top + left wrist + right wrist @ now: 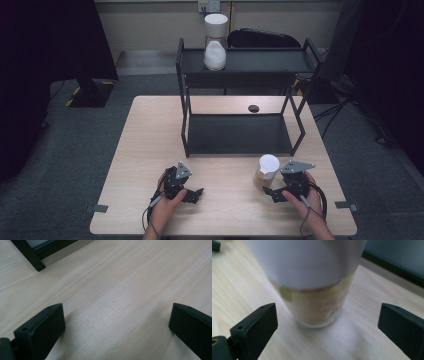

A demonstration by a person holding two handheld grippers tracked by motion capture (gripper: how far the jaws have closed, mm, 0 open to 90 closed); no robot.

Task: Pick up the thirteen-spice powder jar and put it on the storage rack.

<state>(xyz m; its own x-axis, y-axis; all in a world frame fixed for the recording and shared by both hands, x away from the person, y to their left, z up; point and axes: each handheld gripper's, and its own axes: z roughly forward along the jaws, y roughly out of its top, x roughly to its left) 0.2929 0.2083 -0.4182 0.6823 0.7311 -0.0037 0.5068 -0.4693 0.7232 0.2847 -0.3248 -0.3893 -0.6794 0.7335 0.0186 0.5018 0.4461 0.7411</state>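
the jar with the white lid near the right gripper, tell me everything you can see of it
The jar is a clear, glass-looking cylinder with a wide white lid and pale beige contents, blurred in the right gripper view. It stands upright on the wooden table, just in front of the black shelf rack at its right end. The right gripper faces it with jaws wide open on either side, not touching it.

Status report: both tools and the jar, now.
Left tool open, over bare table. Right tool open, lined up on the white-lidded jar, not yet gripping. Jar upright in front of the black rack. Nothing between.
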